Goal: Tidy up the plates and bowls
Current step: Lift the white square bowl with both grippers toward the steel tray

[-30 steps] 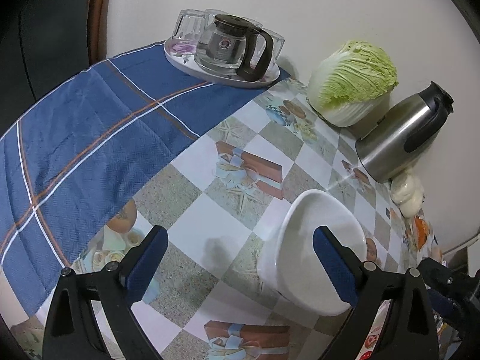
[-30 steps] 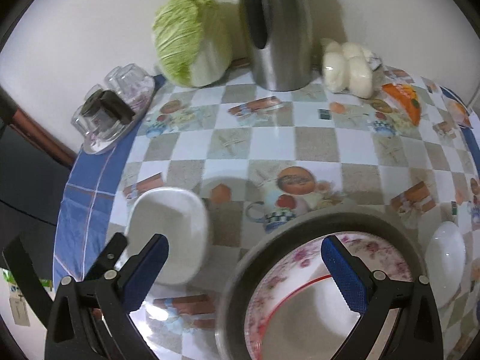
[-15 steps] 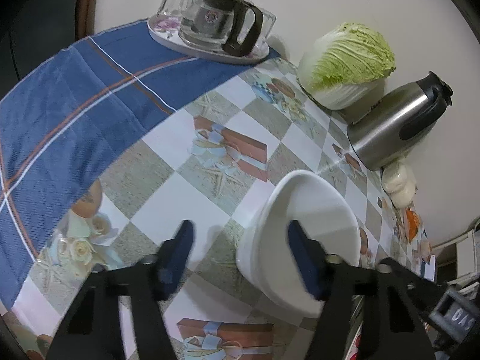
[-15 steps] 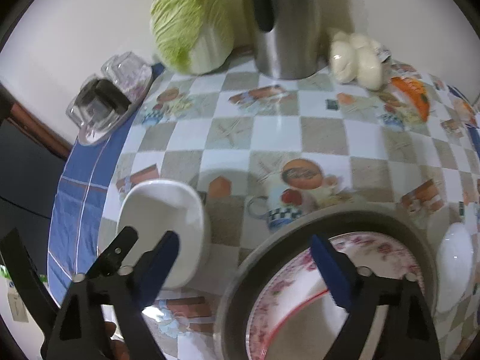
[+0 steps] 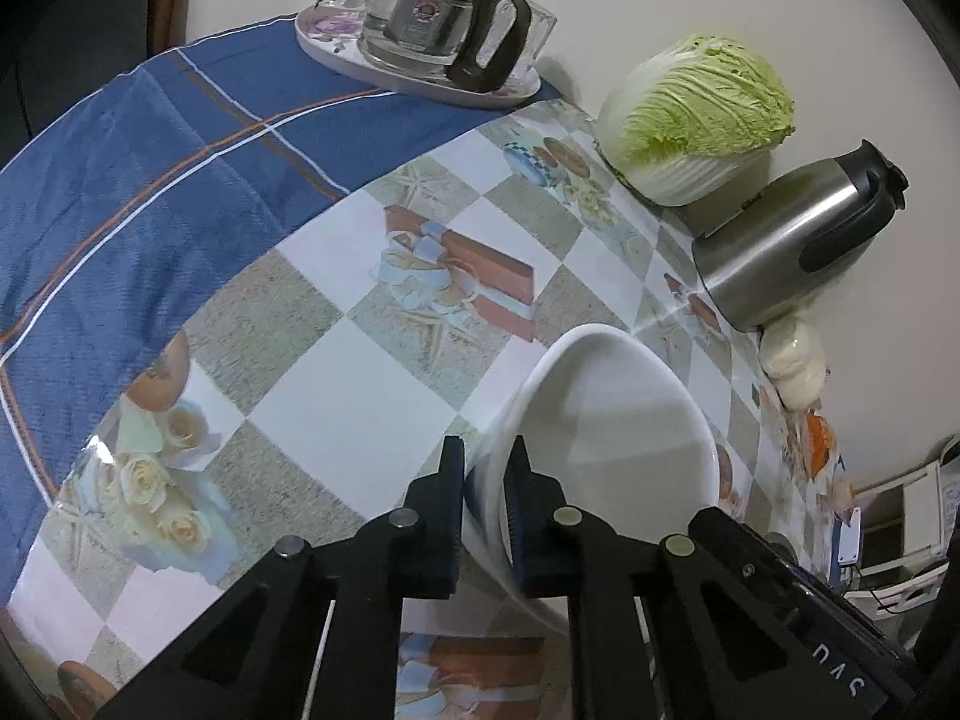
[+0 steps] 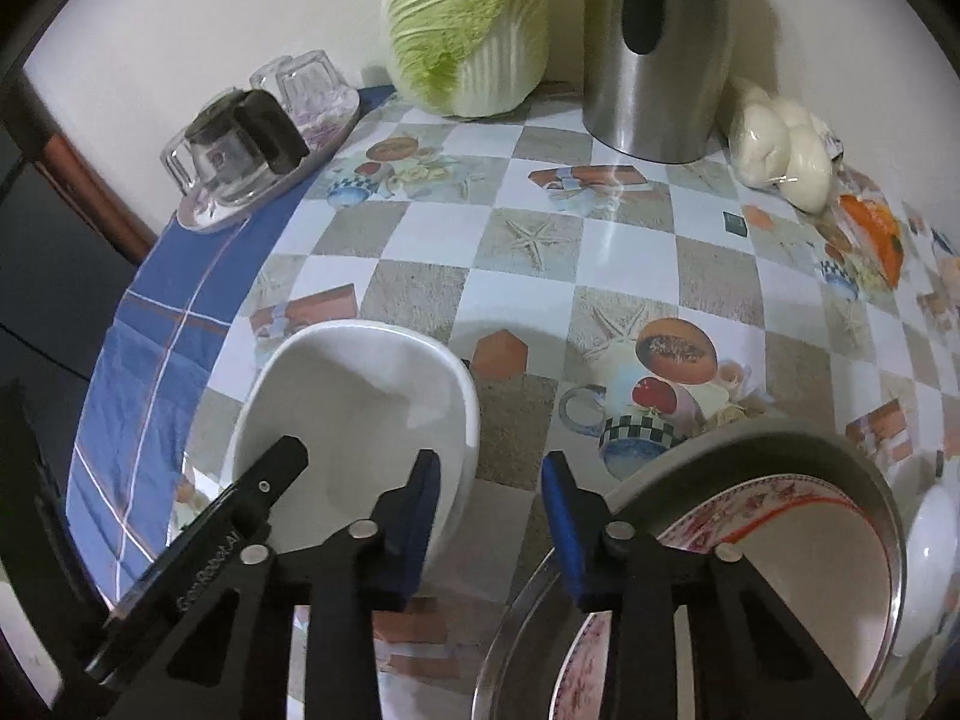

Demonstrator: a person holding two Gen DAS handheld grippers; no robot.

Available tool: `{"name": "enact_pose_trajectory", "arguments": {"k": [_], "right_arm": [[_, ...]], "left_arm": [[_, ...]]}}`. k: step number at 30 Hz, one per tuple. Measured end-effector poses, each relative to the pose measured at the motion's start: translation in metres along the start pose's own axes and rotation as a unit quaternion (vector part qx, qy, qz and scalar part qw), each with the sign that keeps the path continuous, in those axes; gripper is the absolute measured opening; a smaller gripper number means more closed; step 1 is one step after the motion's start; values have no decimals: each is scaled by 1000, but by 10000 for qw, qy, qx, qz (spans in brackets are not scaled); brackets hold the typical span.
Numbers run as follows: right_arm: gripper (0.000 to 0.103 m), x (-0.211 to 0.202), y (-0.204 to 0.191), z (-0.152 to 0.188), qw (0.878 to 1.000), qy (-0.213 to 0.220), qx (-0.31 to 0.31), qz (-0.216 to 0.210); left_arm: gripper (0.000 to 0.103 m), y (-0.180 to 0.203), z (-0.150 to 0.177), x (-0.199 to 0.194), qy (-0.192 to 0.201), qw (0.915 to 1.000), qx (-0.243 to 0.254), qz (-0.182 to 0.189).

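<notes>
plainly white bowl, glossy, rounded-square rim

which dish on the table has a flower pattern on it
The plate lying in the metal basin, with pink flowers around its rim. The bowl is plain white.

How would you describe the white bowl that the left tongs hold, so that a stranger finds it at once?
Start at the steel jug against the wall, beside the cabbage. Come toward the near table edge, onto the checkered cloth. There sits the white bowl, plain and squarish with rounded corners, its rim pinched by the left tongs; the metal basin's plate is flowered.
</notes>
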State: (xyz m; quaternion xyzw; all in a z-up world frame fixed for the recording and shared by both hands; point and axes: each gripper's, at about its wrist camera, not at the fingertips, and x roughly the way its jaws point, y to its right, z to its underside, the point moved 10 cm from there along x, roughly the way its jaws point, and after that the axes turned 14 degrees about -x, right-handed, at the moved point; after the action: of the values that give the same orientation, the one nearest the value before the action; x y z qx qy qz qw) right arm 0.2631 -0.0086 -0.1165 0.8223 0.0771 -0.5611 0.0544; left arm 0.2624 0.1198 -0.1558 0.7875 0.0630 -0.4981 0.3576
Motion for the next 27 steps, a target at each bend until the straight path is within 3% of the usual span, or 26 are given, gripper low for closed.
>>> {"name": "enact_pose_trajectory", "arguments": {"k": [9, 20, 27], "right_arm": [[33, -3, -22, 4, 9992, 93, -393, 42], [16, 14, -61, 37, 9975, -149, -569, -388], [16, 10, -63, 52, 9976, -120, -583, -354]], "left_arm": [[11, -28, 2, -17, 38, 9998, -93, -197], [11, -48, 15, -31, 4, 9997, -201, -140], [11, -41, 21, -42, 3, 9999, 108, -135]]}}
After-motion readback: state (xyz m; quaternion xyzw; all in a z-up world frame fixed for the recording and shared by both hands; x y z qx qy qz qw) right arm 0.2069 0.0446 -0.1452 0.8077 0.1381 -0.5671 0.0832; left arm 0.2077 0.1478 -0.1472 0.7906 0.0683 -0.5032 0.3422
